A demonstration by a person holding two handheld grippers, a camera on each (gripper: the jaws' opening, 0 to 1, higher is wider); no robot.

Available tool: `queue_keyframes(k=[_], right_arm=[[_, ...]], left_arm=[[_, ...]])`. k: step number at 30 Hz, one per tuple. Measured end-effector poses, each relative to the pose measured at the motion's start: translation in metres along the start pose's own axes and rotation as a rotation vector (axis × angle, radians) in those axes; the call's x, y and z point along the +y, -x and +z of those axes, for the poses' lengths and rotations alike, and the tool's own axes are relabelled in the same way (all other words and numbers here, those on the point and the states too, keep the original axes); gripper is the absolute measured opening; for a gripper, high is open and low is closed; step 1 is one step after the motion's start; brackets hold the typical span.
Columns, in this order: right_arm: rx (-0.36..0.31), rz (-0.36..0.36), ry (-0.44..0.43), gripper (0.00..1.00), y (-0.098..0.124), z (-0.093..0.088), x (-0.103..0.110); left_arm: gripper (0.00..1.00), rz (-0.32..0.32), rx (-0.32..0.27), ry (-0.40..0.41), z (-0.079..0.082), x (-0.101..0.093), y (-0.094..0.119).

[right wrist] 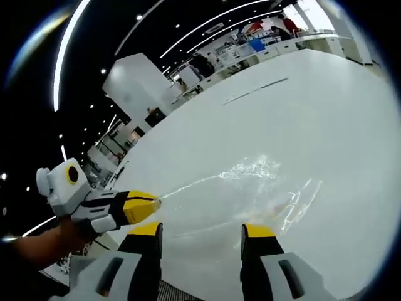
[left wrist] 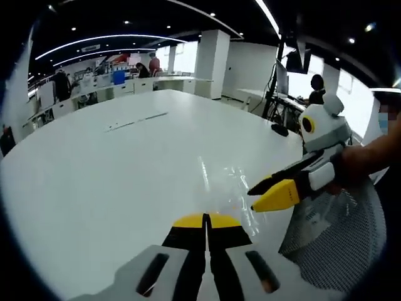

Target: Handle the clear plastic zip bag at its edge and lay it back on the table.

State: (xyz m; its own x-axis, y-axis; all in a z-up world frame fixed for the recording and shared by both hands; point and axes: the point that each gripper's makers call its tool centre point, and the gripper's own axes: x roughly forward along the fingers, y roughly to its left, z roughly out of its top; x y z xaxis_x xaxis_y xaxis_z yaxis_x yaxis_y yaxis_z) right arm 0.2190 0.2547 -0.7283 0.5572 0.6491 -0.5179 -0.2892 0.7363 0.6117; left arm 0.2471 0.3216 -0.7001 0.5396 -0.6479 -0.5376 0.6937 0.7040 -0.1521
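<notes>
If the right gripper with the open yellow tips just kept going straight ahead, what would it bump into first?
Most likely the clear plastic zip bag, lying on the white table just ahead of the right gripper, whose jaws stand open. Depth is hard to judge.

We see both views lit evenly from overhead: long curved light strips and small round spots glow against a dark ceiling, and bright windows at the far side blow out to white. The white table reflects this light so strongly that its surface looks nearly featureless, with soft glare streaks near the middle. On the clear zip bag we find sharp glints along its creases; otherwise it almost melts into the table. Shadows are faint and diffuse. Fisheye distortion bends the table's rim and the ceiling lines, stretching everything towards the edges. Distant desks and people look soft and smeared
</notes>
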Motion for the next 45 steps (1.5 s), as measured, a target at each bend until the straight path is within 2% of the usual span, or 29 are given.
queue_keyframes(k=[6, 24, 32, 45], right_arm=[[0.017, 0.008, -0.02, 0.5, -0.005, -0.007, -0.002], [-0.008, 0.039, -0.117, 0.48, -0.019, -0.003, -0.007], [-0.04, 0.034, -0.095, 0.44, -0.017, 0.004, -0.005], [-0.054, 0.031, -0.077, 0.38, -0.013, 0.009, -0.002]], left_arm=[[0.0, -0.015, 0.001, -0.005, -0.001, -0.003, 0.0], [0.0, -0.048, 0.026, 0.016, -0.009, -0.003, 0.001], [0.0, -0.049, 0.052, -0.01, -0.018, -0.002, 0.002], [0.0, -0.09, 0.07, -0.09, -0.027, -0.017, 0.002]])
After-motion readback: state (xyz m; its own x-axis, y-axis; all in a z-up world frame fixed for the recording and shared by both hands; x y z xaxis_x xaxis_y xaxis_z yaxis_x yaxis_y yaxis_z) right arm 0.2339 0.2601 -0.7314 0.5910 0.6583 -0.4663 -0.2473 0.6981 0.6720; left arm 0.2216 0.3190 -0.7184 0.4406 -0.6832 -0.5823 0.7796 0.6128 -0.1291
